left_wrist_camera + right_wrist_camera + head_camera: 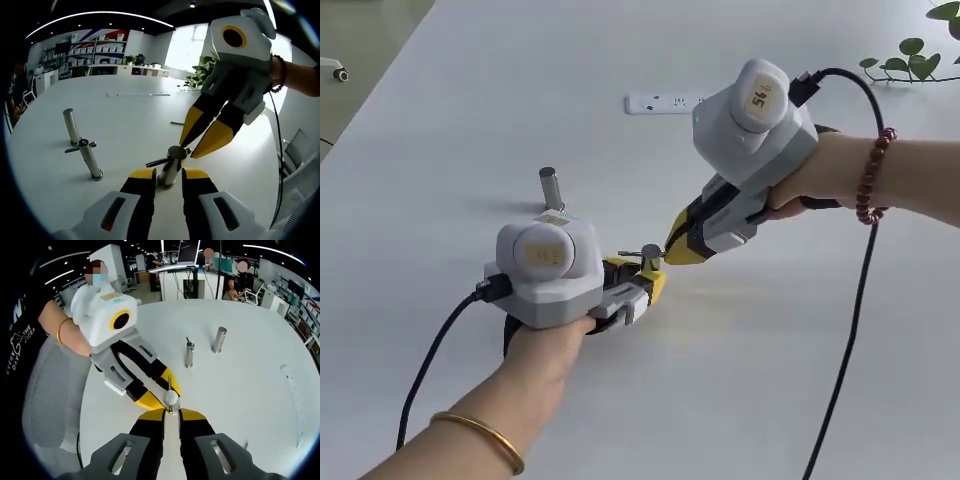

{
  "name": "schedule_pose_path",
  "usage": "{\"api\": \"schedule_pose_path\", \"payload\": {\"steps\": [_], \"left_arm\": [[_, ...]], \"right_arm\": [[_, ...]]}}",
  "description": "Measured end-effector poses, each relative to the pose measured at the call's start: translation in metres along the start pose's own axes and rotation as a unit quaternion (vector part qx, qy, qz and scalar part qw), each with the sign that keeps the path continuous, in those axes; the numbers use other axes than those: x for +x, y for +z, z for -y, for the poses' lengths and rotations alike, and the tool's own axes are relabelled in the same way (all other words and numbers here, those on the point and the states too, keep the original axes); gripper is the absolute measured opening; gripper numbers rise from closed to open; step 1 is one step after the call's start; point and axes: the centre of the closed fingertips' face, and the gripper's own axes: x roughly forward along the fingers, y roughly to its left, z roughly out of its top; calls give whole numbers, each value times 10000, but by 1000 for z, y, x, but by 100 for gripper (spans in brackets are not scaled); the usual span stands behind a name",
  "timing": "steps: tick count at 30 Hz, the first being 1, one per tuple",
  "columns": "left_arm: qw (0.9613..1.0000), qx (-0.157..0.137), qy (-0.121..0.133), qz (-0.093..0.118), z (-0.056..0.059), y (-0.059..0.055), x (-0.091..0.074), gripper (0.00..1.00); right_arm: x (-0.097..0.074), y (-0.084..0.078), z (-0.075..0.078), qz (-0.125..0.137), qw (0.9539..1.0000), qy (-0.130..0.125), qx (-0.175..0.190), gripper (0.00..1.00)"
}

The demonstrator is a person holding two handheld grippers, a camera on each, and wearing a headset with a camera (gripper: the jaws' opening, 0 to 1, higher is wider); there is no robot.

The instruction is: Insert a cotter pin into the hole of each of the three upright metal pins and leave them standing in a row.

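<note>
My left gripper point(169, 173) point(642, 282) is shut on the lower shaft of an upright metal pin point(171, 165) point(650, 252) standing on the white table point(470, 120). A thin cotter pin point(157, 162) pokes out through the hole near that pin's head. My right gripper point(187, 148) point(171, 413) point(671, 252) comes in from the right, its yellow jaws shut on the cotter pin's other end right at the pin head point(171, 398). To the left stands a second pin point(90, 160) point(189, 353) with a cotter pin through it, and behind it a bare third pin point(71, 126) point(218, 339) point(549, 186).
A white power strip point(660, 102) lies farther back on the table, and plant leaves point(918, 55) reach in at the far right. Black cables point(855, 300) trail from both grippers toward the near edge. In the right gripper view a grey chair point(50, 405) stands beside the table.
</note>
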Motion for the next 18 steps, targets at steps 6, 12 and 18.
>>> {"api": "schedule_pose_path", "payload": {"steps": [6,12,18], "left_arm": [[9999,85,61,-84,-3,-3,-4,24],[9997,203,66,-139,-3,-5,-10,27],[9997,192,68,-103,-5,-5,-15,29]], "right_arm": [[1,5,0,63,10000,-50,31,13],[5,14,-3,203,9997,-90,48,15],[12,20,-7,234,9996,-143,46,16]]}}
